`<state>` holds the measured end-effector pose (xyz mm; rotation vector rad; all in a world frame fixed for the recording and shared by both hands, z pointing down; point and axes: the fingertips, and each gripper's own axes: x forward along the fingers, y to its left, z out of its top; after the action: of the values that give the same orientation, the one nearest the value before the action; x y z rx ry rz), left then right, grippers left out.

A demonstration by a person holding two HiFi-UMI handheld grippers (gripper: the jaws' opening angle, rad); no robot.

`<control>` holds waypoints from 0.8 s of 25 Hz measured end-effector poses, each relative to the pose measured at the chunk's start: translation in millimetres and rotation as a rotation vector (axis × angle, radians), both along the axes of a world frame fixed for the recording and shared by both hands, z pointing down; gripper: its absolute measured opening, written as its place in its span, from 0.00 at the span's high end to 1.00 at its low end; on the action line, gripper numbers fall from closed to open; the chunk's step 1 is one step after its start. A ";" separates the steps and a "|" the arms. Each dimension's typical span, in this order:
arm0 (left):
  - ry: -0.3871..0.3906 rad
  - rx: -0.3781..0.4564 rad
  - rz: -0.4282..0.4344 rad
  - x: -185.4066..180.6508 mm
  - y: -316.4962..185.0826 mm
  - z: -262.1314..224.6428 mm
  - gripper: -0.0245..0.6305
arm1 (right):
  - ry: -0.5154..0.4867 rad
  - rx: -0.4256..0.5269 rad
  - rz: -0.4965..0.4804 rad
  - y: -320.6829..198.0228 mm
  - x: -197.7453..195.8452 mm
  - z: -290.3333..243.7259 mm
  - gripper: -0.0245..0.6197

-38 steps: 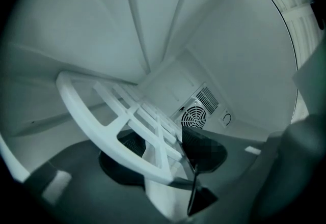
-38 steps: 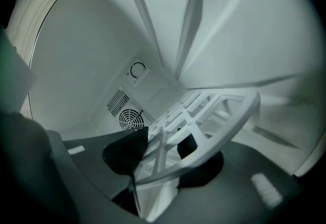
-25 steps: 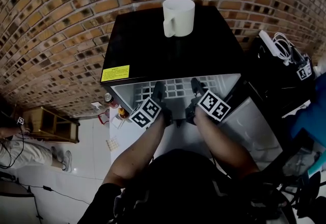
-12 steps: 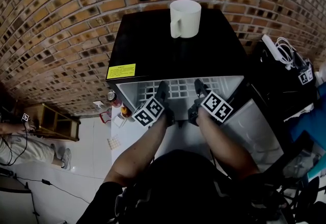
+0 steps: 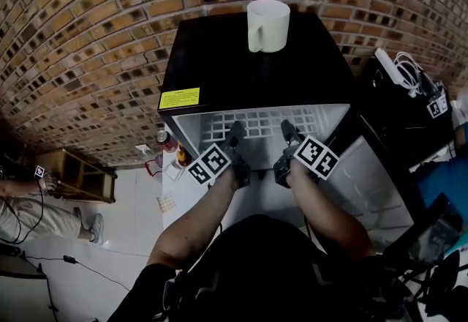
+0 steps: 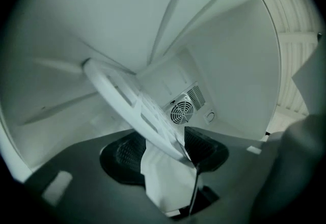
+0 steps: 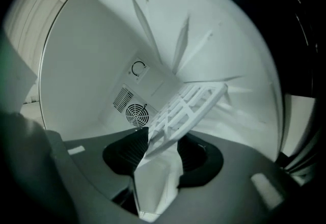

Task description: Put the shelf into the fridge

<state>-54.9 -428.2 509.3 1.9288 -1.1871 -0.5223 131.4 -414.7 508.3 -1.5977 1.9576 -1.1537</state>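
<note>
Fridge: the small black fridge (image 5: 248, 72) is standing against a brick wall (image 5: 88, 35) with its door (image 5: 365, 181) swinging out to the right. A white mug (image 5: 268, 24) is sitting upright on its top, and a yellow label (image 5: 179, 98) is showing at the top's front left corner.
Shelf: the white grid shelf (image 5: 259, 123) is lying inside the fridge near the top of the white cavity. Its front rim is facing the person, and its far end is reaching toward the back wall.
Left gripper: the left gripper (image 5: 235, 134) is reaching in at the left part of the front rim. Its jaws are closing while standing wide. The shelf (image 6: 122, 98) is crossing the gap between them at a slant, and the pads are not clearly pressing on it.
Right gripper: the right gripper (image 5: 289, 132) is reaching in at the right part of the front rim. Its jaws are pinching the shelf (image 7: 191, 101), which is filling the gap from pad to pad.
Back wall: a round fan vent (image 6: 181, 112) is showing low on the rear wall, beyond the shelf.
Arms: both forearms are stretching forward side by side, close together.
</note>
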 end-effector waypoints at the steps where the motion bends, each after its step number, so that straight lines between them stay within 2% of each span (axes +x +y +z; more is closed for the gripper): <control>1: 0.014 0.012 0.029 3.0 9.8 -1.5 0.62 | -0.003 0.002 -0.006 6.8 -0.9 -0.4 0.67; 3: 0.039 0.038 0.088 8.5 31.1 -4.8 0.69 | 0.005 0.010 -0.016 20.6 -1.4 -3.9 0.68; 5: 0.059 0.051 0.132 8.9 51.5 -5.9 0.84 | 0.022 0.015 -0.019 34.5 -0.4 -9.2 0.77; 6: 0.059 0.058 0.148 6.5 61.1 -6.3 0.88 | 0.029 0.017 -0.017 41.9 -0.1 -11.4 0.79; 10: 0.001 0.141 0.195 -8.9 93.6 -21.0 0.92 | 0.062 0.050 -0.031 72.3 -4.9 -22.4 0.81; 14: -0.014 0.189 0.281 -8.7 119.1 -36.5 0.94 | 0.049 0.096 -0.059 101.3 -18.0 -43.4 0.87; 15: -0.019 0.206 0.308 -7.8 127.8 -40.5 0.98 | 0.063 0.108 -0.064 109.6 -20.9 -47.8 0.88; 20: -0.048 0.310 0.463 -0.3 176.4 -60.3 0.98 | 0.201 0.166 -0.116 146.9 -33.1 -65.8 0.93</control>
<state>-55.2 -251.8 449.0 2.3999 -0.6741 -0.4271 98.2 -267.9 442.5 -1.5833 2.2358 -0.8720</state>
